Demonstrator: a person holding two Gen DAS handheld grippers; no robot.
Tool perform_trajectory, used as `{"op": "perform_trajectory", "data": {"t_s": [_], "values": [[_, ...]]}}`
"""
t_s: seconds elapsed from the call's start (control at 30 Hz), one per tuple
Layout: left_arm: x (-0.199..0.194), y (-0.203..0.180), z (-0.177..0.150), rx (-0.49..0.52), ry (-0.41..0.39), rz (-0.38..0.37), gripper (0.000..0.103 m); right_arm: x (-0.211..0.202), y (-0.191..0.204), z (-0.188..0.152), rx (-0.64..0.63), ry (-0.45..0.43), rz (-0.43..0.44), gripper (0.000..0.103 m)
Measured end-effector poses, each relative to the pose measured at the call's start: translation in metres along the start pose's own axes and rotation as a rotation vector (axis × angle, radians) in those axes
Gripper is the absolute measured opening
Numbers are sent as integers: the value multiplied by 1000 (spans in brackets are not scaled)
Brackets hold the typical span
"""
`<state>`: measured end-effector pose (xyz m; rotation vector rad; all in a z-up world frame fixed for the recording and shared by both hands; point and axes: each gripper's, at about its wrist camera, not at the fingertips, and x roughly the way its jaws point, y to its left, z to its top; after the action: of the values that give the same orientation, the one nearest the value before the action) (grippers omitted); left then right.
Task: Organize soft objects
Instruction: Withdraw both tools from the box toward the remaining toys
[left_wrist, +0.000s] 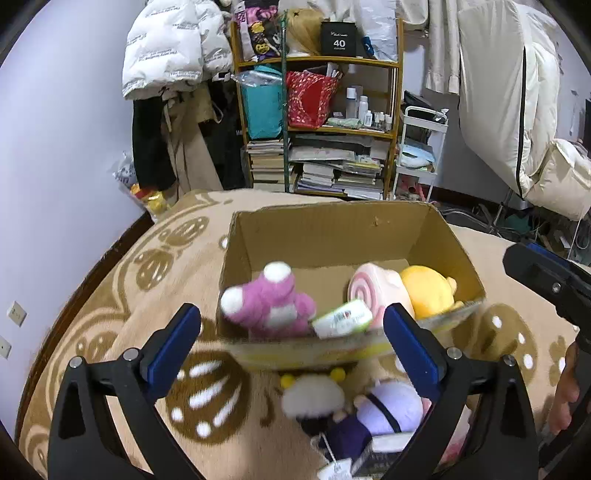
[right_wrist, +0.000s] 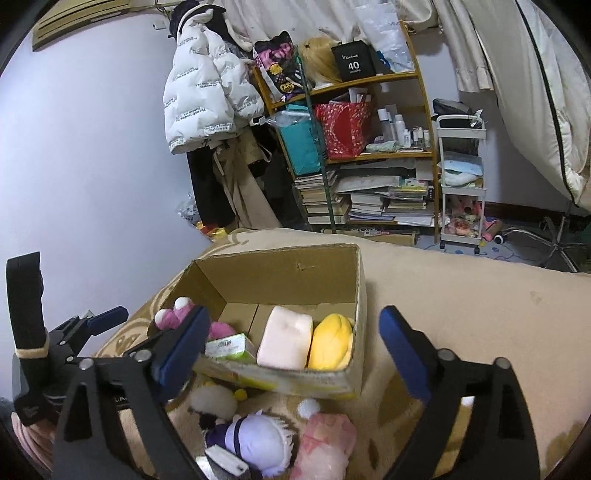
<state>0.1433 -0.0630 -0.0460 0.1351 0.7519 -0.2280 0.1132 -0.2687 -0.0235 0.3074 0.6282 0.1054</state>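
An open cardboard box (left_wrist: 332, 214) (right_wrist: 280, 273) stands on a beige patterned blanket (left_wrist: 122, 310). Inside lie a pink plush with white paws (left_wrist: 269, 299) (right_wrist: 170, 314), a pink swirl roll plush (left_wrist: 373, 288) (right_wrist: 284, 339), a yellow plush (left_wrist: 428, 288) (right_wrist: 332, 347) and a small green-white carton (left_wrist: 341, 317) (right_wrist: 227, 347). In front of the box lie a white fluffy plush (left_wrist: 314, 398) (right_wrist: 214, 402), a purple-haired doll (left_wrist: 391, 410) (right_wrist: 258, 439) and a pale pink plush (right_wrist: 325, 439). My left gripper (left_wrist: 291, 314) and right gripper (right_wrist: 295, 314) hover open over the box's near edge, holding nothing.
Behind the bed stand a wooden shelf (left_wrist: 332, 166) crammed with books and bags, a white trolley (left_wrist: 417, 147) and hanging coats (left_wrist: 166, 48). A lilac wall (left_wrist: 55, 166) runs close on the left. Plain beige blanket (right_wrist: 461, 295) stretches to the box's right.
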Motion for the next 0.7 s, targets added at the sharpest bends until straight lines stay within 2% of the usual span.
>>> {"op": "perform_trajectory", "data": {"t_s": [0.27, 0.7], "values": [[-37, 12, -17, -70, 41, -8, 100, -29, 7, -7, -12, 28, -25, 102], [-70, -7, -41, 0, 104, -22, 100, -54, 16, -30, 7, 103, -34, 102]]}}
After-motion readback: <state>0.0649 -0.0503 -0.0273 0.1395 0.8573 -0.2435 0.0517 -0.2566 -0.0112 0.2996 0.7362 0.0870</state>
